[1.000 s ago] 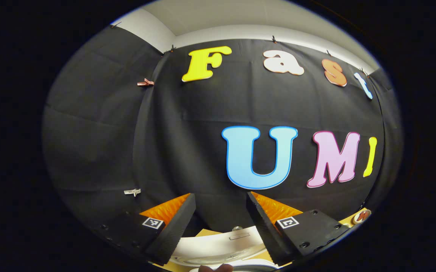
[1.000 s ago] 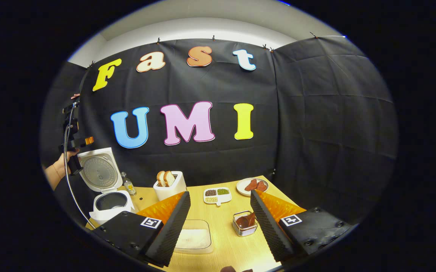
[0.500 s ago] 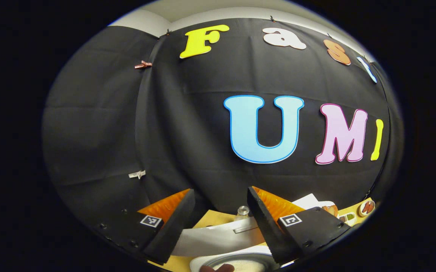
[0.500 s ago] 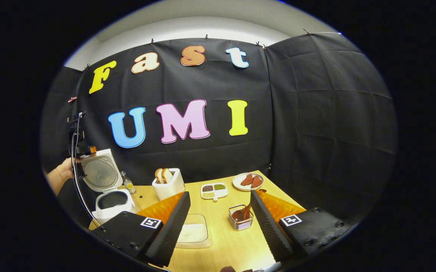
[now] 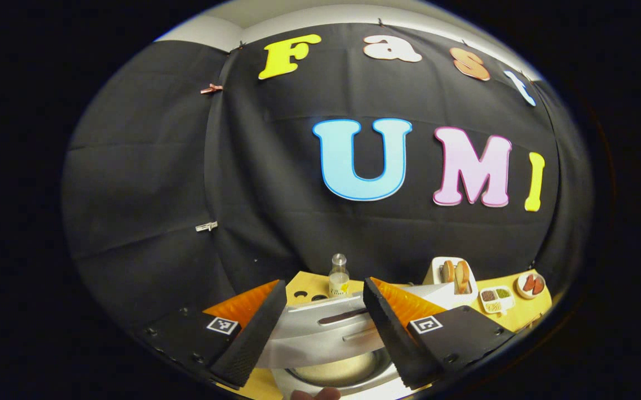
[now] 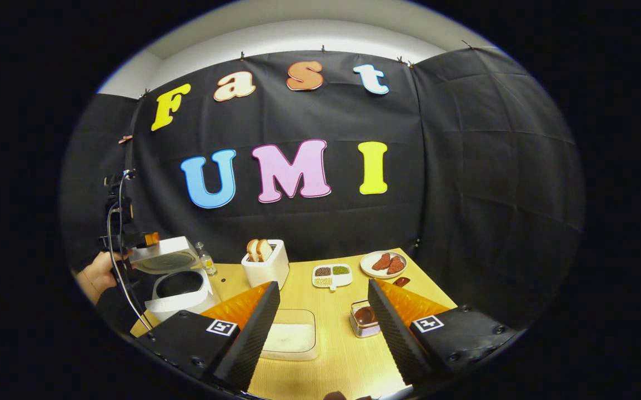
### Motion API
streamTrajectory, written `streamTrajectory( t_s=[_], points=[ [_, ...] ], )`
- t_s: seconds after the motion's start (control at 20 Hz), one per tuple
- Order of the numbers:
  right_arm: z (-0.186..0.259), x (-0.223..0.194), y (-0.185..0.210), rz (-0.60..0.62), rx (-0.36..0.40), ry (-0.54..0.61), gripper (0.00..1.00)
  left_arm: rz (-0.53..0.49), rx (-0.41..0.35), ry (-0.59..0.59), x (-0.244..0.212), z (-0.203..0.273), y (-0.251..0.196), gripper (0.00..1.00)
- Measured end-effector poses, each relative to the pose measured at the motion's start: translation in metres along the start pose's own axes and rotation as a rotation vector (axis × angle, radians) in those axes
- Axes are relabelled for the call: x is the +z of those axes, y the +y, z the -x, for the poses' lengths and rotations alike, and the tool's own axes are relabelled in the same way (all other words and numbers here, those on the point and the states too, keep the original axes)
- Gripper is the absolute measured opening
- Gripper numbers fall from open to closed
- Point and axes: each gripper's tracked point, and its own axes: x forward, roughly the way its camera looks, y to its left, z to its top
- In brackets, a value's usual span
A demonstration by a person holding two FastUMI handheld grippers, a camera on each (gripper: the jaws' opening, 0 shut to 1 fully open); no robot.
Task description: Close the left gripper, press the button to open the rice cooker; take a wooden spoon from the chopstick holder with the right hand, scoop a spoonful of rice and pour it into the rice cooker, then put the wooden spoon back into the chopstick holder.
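The rice cooker stood at the far left of the counter, its lid tilted partway down over the open pot. The left gripper, held by a hand, was at the lid's far edge; in its own view the left gripper had its jaws apart with the lid between them, and whether they touched it could not be told. Pale grains showed in the pot below.

The right gripper hovered near the counter's near edge, jaws apart and empty, above the clear rice tray. The wire holder with the dark wooden spoon stood just right of the tray.

The lid seemed to be on its way shut; done well, the left gripper would press evenly down on the lid's front until it latched.
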Motion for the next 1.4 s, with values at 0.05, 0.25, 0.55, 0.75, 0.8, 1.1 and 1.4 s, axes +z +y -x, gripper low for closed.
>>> streamTrajectory(
  t_s=[0.05,0.25,0.55,0.75,0.8,1.1,1.4],
  points=[
    [0.002,-0.001,0.002,0.003,0.008,0.003,0.98,-0.001,-0.007,0.010,-0.010,0.004,-0.005,0.95],
    [0.010,-0.006,0.002,0.007,0.033,0.019,0.98,0.037,0.002,0.039,-0.043,0.014,-0.014,0.96],
    [0.016,-0.009,0.004,0.025,0.053,0.033,0.98,0.045,0.005,0.134,-0.084,0.016,-0.023,0.97],
    [0.012,-0.014,0.014,0.014,0.072,0.046,0.98,0.038,0.009,0.174,-0.096,0.017,-0.024,0.97],
    [0.012,-0.015,0.017,0.013,0.080,0.049,0.98,0.050,0.003,0.188,-0.100,0.016,-0.026,0.97],
    [0.005,-0.019,0.025,0.019,0.096,0.060,0.99,0.029,-0.026,0.286,-0.137,0.019,-0.038,0.98],
    [0.002,-0.023,0.024,-0.001,0.088,0.073,0.98,0.000,-0.048,0.265,-0.152,0.025,-0.039,1.00]
  ],
)
